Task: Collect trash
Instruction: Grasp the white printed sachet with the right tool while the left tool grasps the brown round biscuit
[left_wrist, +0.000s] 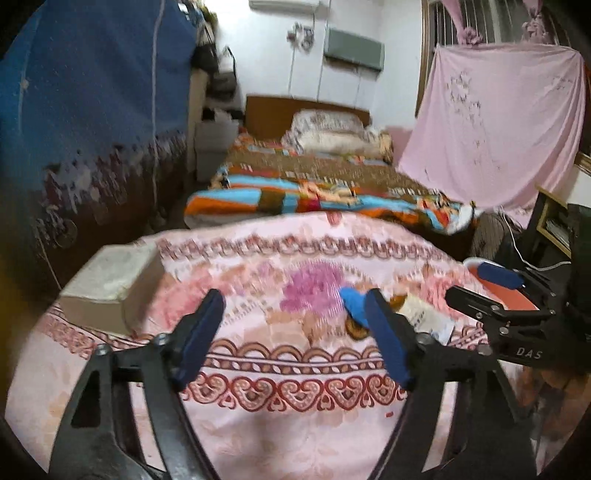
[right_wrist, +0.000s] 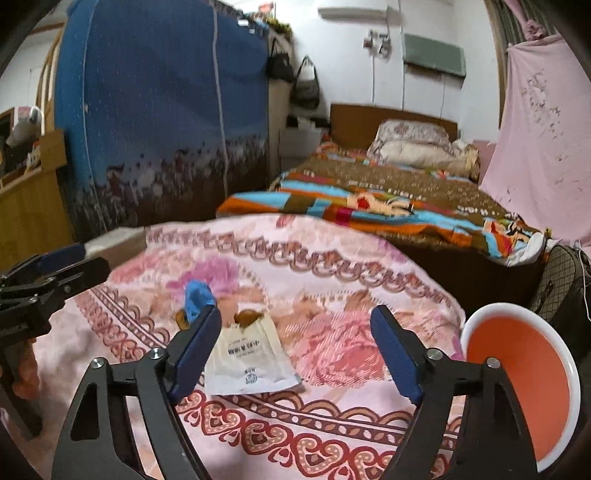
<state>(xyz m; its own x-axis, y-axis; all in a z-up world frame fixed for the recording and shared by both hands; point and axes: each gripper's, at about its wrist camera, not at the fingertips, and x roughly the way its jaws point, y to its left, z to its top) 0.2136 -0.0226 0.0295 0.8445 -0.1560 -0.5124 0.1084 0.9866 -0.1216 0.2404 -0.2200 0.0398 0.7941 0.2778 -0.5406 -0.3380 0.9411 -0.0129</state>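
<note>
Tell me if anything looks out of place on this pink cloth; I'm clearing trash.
Three bits of litter lie near the middle of the patterned cloth: a white paper packet with its top torn open, a crumpled blue scrap just beyond it, and a brown bit at the packet's torn mouth. Nothing looks spilled.

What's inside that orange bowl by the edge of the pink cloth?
Nothing shows inside the orange bowl: its orange inner wall looks bare. The right gripper's arm covers part of its near side, so that part cannot be checked. The paper packet and blue scrap lie outside, on the cloth.
</note>
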